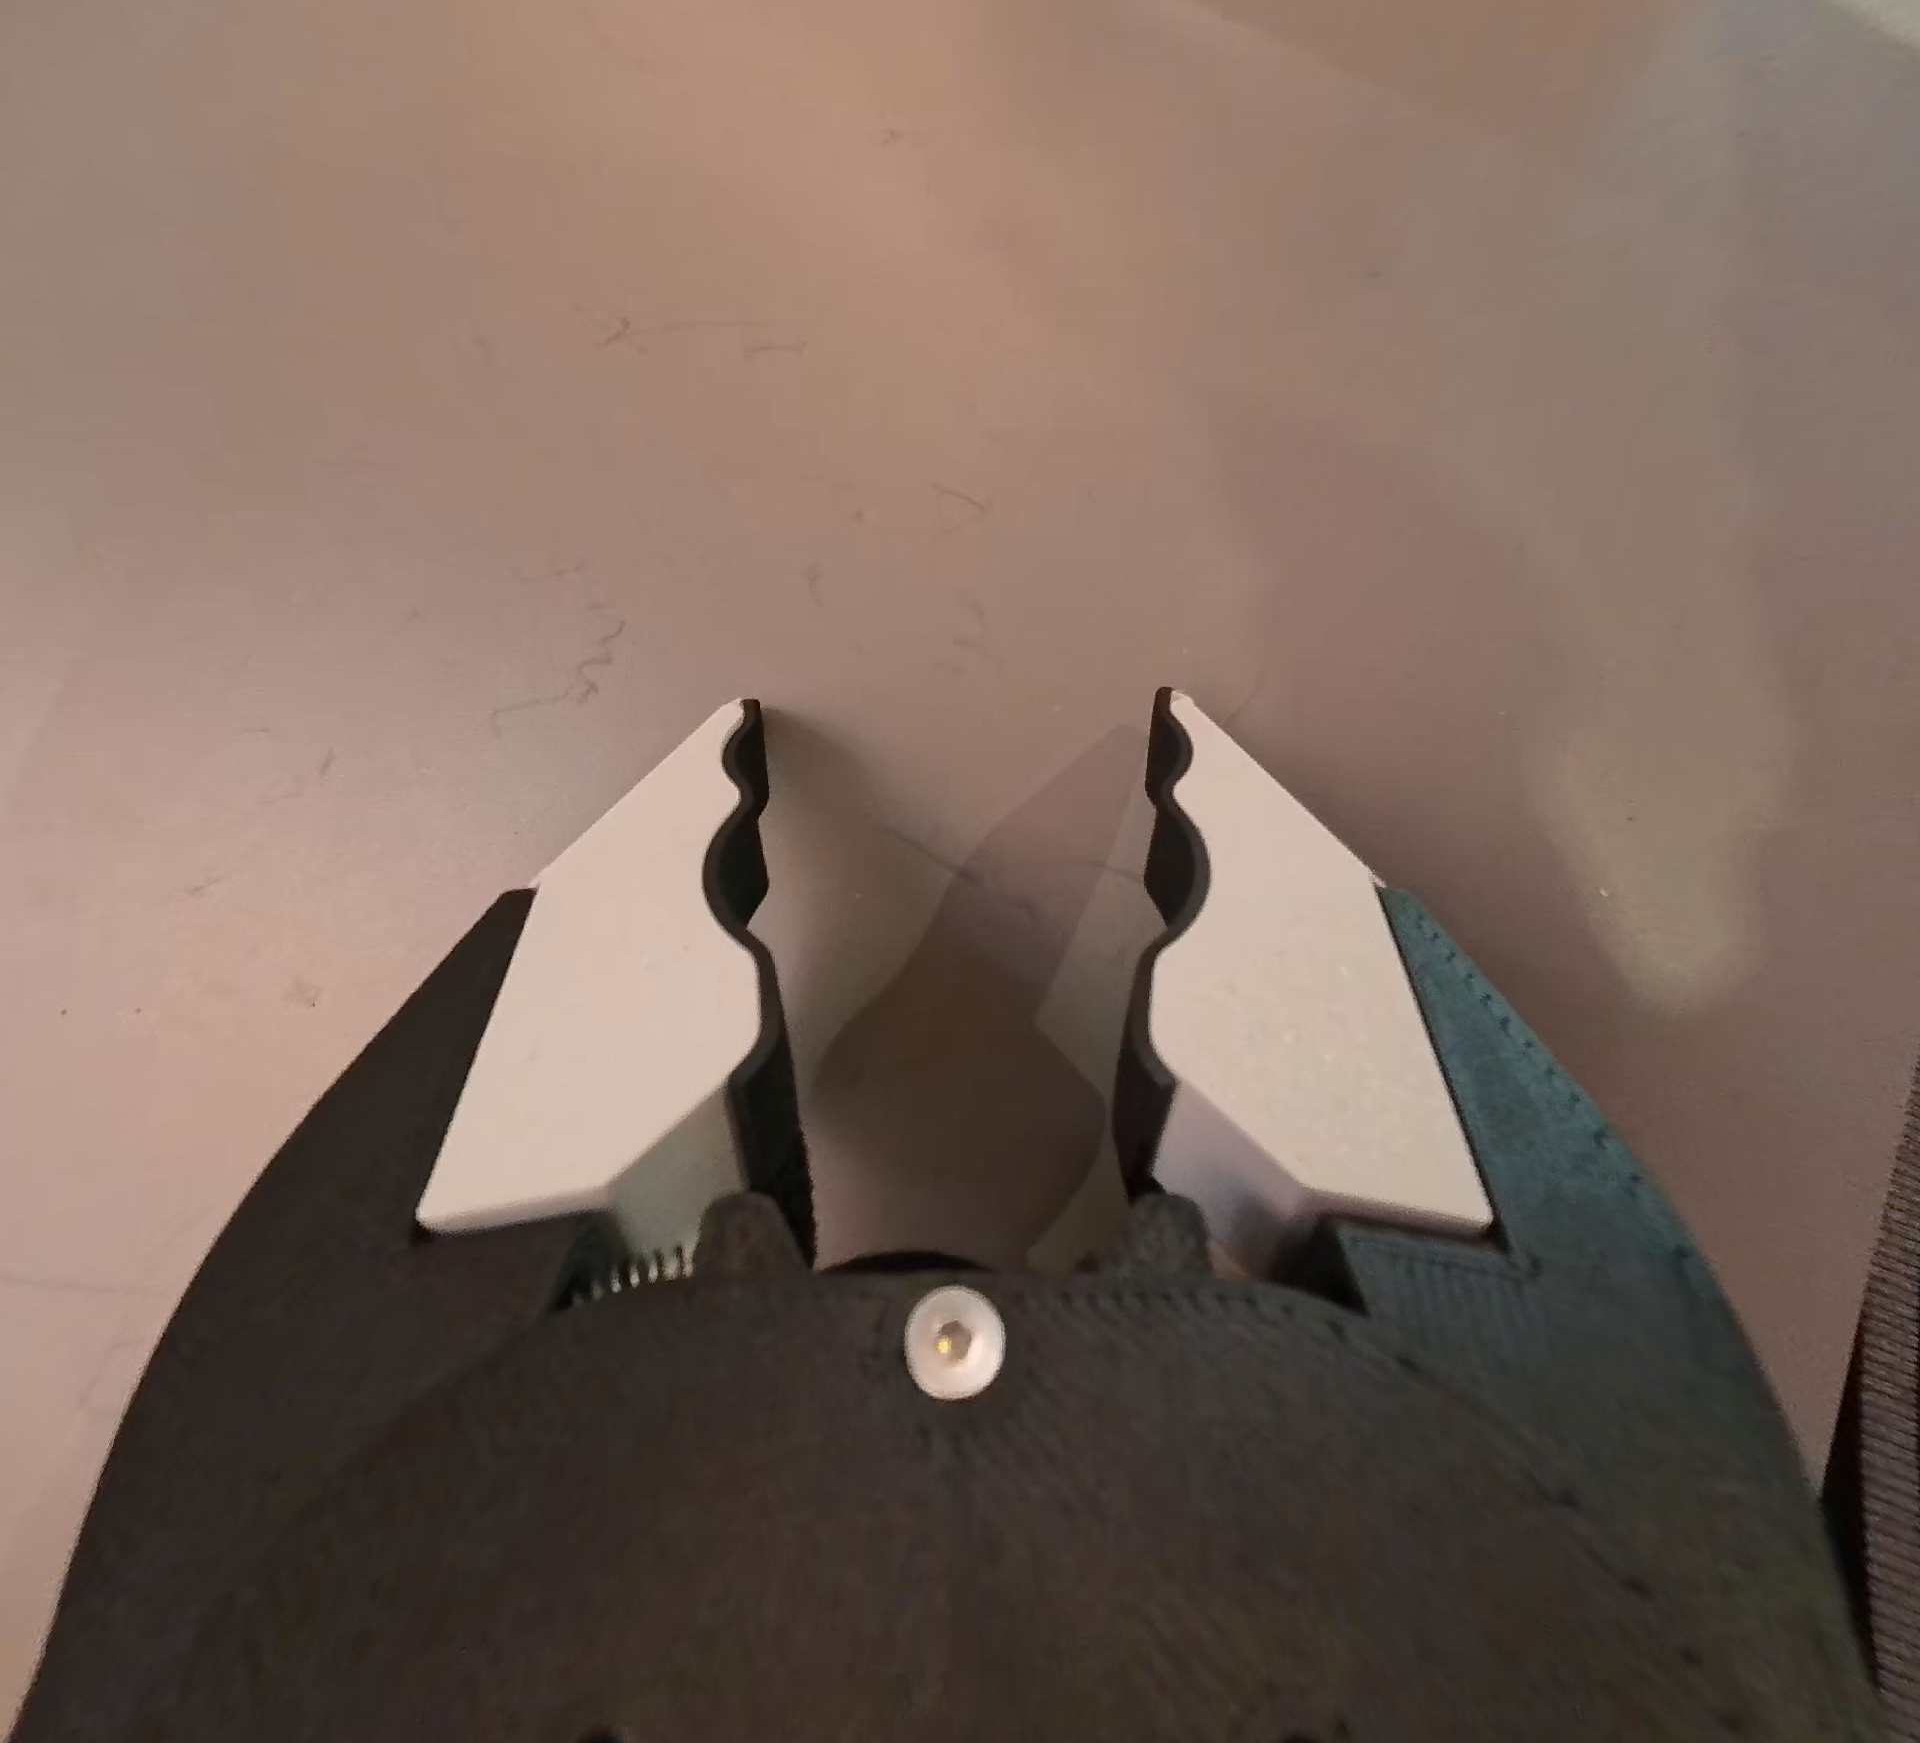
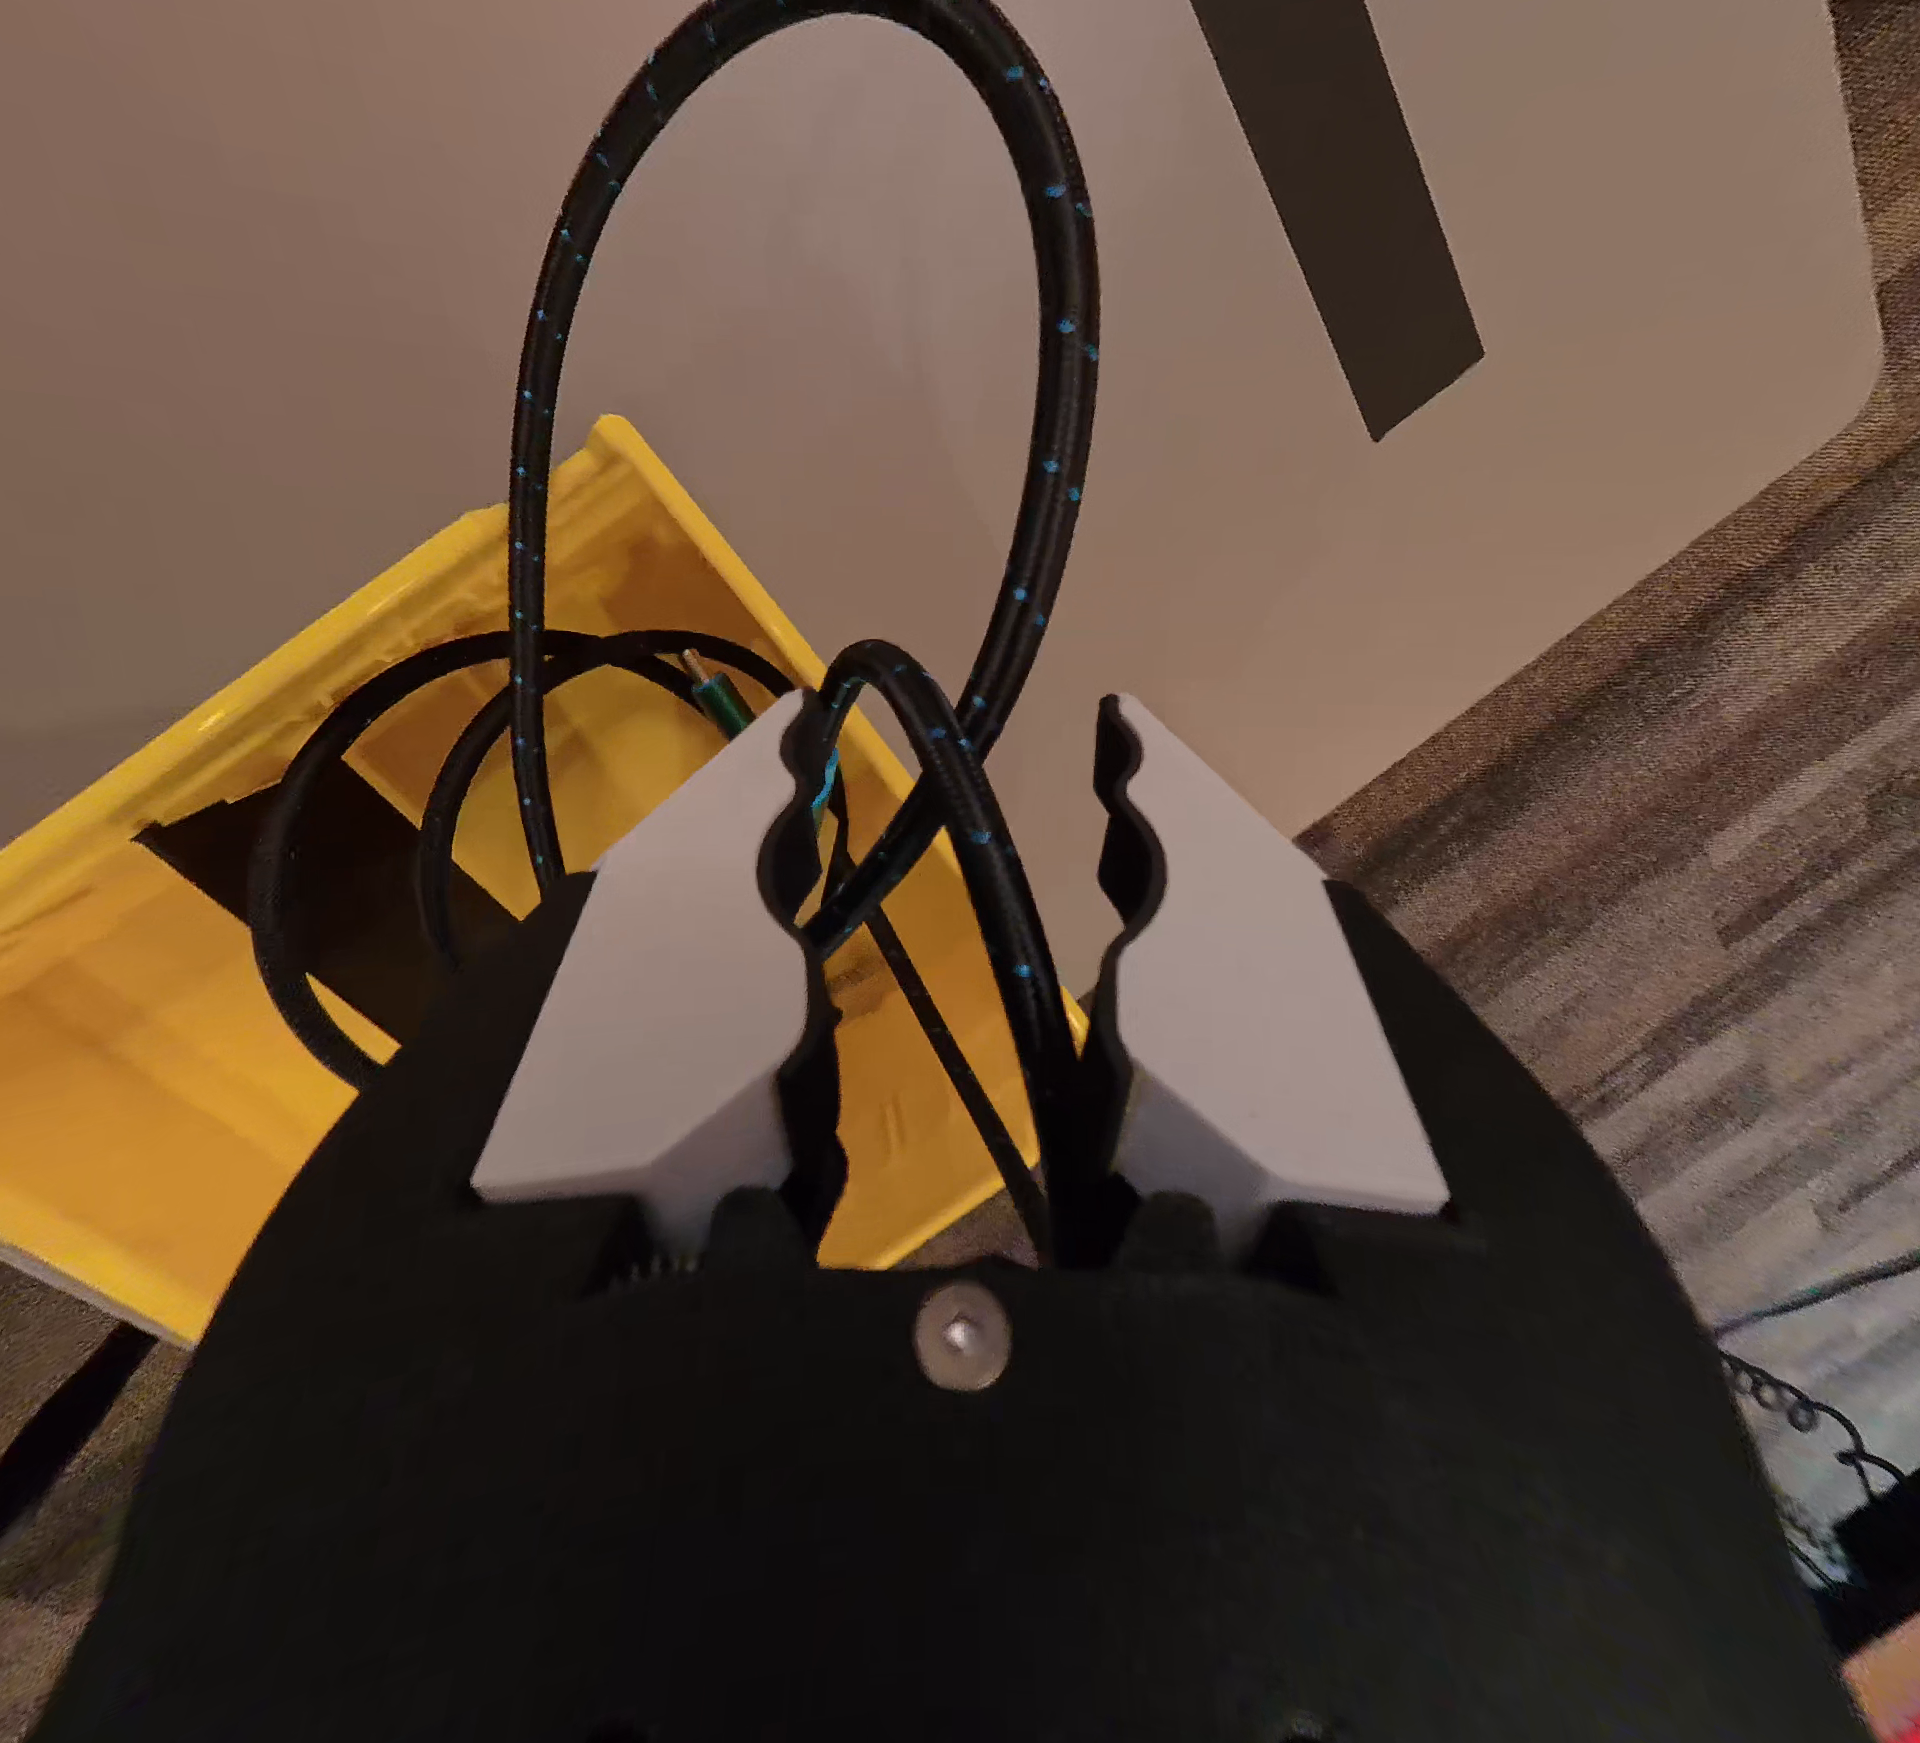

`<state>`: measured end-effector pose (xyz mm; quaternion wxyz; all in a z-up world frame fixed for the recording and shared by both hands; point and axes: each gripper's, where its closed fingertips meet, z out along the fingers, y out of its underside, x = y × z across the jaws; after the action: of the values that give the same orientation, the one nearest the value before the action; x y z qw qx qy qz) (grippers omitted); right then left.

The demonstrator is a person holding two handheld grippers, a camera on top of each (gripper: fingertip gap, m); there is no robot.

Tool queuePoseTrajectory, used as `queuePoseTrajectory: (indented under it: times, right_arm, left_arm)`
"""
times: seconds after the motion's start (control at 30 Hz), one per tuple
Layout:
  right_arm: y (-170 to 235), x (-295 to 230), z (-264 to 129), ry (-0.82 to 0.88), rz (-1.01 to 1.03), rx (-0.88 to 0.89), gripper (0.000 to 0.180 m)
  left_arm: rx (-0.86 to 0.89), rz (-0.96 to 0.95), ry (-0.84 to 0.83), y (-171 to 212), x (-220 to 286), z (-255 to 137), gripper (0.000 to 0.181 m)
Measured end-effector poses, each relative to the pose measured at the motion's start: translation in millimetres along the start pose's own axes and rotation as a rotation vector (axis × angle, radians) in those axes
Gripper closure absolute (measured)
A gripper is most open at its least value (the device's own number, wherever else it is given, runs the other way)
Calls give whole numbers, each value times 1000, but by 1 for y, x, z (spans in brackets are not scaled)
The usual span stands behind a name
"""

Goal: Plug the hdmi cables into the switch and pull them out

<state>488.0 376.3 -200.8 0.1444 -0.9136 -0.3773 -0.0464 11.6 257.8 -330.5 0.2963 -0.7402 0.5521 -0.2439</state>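
My left gripper [image 1: 956, 706] is open and empty, with its fingertips close to a bare beige tabletop [image 1: 935, 239]. My right gripper [image 2: 956, 711] is open. A black braided cable with blue flecks [image 2: 1070, 322] runs down between its jaws, close to the right finger, and rises in a tall loop above the table. More black cable lies coiled in a yellow bin [image 2: 156, 1070] to the lower left, beside a small green-tipped plug [image 2: 717, 696]. No switch shows in either view.
The yellow bin sits at the table's near edge. A dark flat strip [image 2: 1299, 114] lies on the table at the upper right. The rounded table corner and grey-brown carpet [image 2: 1662, 862] are to the right. A woven strap [image 1: 1881, 1278] hangs at the left view's right edge. My hands' fingertips stand some 50 cm from each other.
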Motion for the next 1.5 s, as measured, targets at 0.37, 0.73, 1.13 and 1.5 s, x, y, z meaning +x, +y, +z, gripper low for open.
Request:
queuePoseTrajectory:
  times: [0.37, 0.73, 1.13, 1.5]
  right_arm:
    - [40, -34, -26, -88, -54, -213, 113]
    - [37, -47, -71, -101, -49, -125, 108]
    - [23, -25, -94, 115, -66, -41, 106]
    - [-28, -34, -179, 427, -75, 218, 108]
  left_arm:
    - [-1, 4, -1, 0, 0, 0, 109]
    - [-1, 5, -3, 0, 0, 0, 109]
    - [-3, 9, -7, 0, 0, 1, 109]
    - [-3, 8, -7, 0, 0, 1, 109]
